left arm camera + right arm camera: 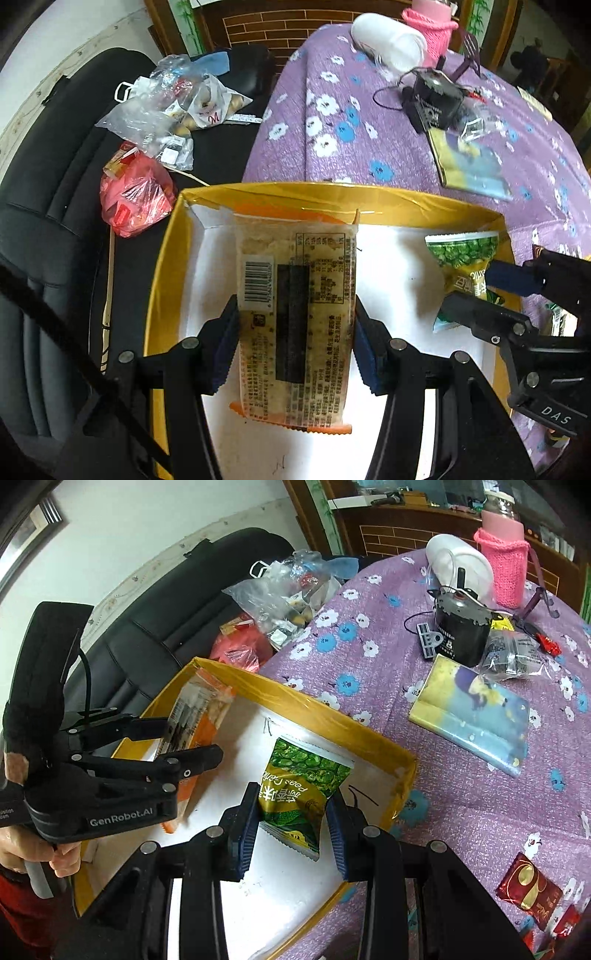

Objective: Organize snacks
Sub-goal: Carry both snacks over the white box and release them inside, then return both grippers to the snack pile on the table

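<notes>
The left gripper is clenched across the middle of an orange-edged snack packet over the yellow box at the worktop's near edge. The right gripper pinches a green pea packet above the box's right side. Both look light, crinkly and slippery (contents probably brittle), so mid-body grips suit.

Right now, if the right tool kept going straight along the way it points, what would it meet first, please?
Probably the white floor of the yellow box. The right tool, gripping the green pea packet, points down into it, so the packet would likely land first; depth is unclear.
</notes>
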`<action>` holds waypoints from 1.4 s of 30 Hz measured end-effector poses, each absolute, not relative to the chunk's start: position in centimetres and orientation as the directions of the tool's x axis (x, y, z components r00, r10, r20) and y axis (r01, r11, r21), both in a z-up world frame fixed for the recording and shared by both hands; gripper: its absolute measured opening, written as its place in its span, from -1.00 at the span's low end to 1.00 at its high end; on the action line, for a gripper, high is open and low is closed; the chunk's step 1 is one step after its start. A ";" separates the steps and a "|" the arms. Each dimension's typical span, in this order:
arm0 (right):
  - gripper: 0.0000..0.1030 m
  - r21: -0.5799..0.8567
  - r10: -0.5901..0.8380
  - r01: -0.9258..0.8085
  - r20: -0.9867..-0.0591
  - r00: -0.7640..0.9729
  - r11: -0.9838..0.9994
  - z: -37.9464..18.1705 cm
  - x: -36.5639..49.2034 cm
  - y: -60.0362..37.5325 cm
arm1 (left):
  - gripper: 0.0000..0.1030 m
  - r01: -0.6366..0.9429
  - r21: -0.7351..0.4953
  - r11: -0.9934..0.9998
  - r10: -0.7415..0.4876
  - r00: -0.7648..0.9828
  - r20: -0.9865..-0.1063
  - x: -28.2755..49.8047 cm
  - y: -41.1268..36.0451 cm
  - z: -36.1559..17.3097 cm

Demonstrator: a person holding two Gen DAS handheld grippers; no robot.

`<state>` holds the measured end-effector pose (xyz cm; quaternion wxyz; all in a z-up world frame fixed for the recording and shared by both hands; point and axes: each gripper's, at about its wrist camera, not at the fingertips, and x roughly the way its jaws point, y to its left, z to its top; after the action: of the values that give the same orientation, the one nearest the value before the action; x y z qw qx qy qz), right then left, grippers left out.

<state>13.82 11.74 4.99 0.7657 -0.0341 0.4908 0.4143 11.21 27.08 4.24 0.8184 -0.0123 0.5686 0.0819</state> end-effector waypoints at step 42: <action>0.66 0.296 0.666 -0.679 -0.644 0.378 0.672 10.9 6.3 0.0 | 0.83 -0.162 0.104 0.981 0.173 0.509 -0.843 5.7 21.8 8.5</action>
<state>6.31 -0.05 10.86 0.8299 -0.0088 0.3834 0.4052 5.72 21.77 8.47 0.8686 0.0058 0.4860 0.0966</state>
